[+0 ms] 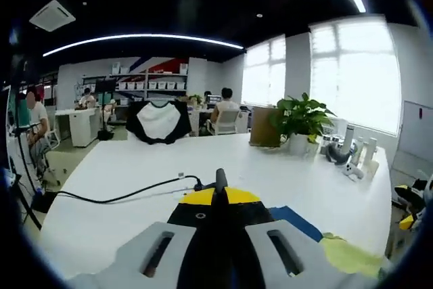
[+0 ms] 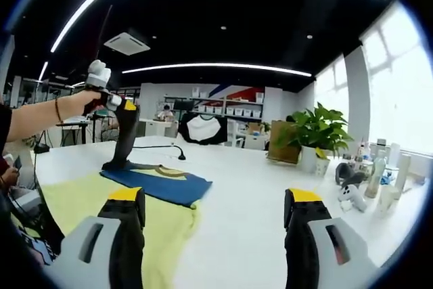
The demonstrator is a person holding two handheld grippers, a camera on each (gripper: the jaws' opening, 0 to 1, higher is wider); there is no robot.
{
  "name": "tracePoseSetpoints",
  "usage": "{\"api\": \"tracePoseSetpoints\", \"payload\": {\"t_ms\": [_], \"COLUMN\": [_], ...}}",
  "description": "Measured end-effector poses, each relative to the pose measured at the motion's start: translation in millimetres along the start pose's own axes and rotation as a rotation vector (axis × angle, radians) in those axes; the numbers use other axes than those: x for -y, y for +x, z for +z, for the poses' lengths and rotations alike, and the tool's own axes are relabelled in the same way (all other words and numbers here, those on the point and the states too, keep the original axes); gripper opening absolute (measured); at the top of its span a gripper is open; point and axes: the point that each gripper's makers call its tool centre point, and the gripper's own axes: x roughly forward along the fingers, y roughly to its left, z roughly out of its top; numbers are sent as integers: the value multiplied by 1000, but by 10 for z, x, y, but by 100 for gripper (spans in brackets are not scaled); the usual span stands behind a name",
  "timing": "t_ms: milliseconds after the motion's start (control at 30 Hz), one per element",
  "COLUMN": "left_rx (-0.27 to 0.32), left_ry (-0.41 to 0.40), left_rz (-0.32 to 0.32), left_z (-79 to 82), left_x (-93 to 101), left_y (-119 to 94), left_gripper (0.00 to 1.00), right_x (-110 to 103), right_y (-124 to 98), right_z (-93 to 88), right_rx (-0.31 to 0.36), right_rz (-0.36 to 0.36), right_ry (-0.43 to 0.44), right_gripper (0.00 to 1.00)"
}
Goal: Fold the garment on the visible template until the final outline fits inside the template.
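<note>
The left gripper view sits low and close over the tabletop (image 1: 122,167), facing along it toward the far shelves (image 1: 145,86) and plant (image 1: 301,116). The right gripper view looks from higher and farther back across the same tabletop (image 2: 243,187), taking in the left tool (image 2: 120,141). Both share the plant (image 2: 318,130), the shelves (image 2: 216,109) and the windows.

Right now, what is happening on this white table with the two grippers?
A person is folding a garment on the white table. The left gripper is shut, its tips down on the blue garment, which lies partly on a yellow-green template. The right gripper is open, jaws wide apart, holding nothing above the table. A potted plant stands further back. Whether the garment fits inside the template is not visible yet.
</note>
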Motion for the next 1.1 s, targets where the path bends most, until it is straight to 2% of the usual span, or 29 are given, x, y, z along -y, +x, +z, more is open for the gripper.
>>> {"api": "tracePoseSetpoints", "payload": {"t_ms": [300,600,733,1100], "left_rx": [-34,-106,-128,-202], "left_ry": [19,18,14,-5], "left_rz": [-69,-123,-137,-130], "left_z": [-209,-672,-824,-1283], "left_x": [367,653,755,860], "left_y": [299,557,647,861], "left_gripper": [3,3,3,3], "right_x": [7,25,29,21], "right_y": [-6,7,18,44], "right_z": [-17,-39,-57,-124], "right_rx": [-7,-19,-23,-39], "right_rz": [2,-2,-3,4], "right_ry": [-2,-2,-1,2], "right_gripper": [86,86,86,86]}}
